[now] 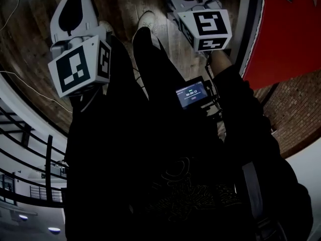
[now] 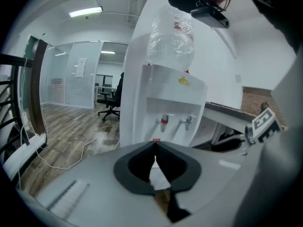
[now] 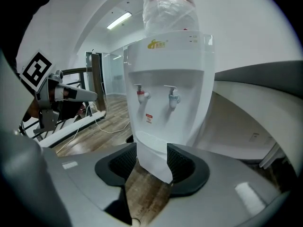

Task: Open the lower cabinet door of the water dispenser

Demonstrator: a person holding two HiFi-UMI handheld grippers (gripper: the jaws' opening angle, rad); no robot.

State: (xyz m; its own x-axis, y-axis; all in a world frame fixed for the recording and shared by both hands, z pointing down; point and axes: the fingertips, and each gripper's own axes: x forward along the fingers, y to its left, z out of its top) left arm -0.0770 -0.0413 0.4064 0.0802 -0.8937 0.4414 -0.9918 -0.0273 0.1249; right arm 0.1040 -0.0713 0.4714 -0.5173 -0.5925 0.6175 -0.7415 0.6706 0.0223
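1. First, left gripper: jaws shut tip to tip, nothing held.
2. Right gripper: jaws apart, gripping nothing; lower cabinet front shows through the gap.
3. Water dispenser stands ahead, clear of both grippers, bottle on top.

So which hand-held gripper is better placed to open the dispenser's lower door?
Probably the right hand-held gripper: its jaws stand apart, facing the white plastic water dispenser head-on. The left hand-held gripper is shut and off-angle.

White water dispenser; red tap; brown floor
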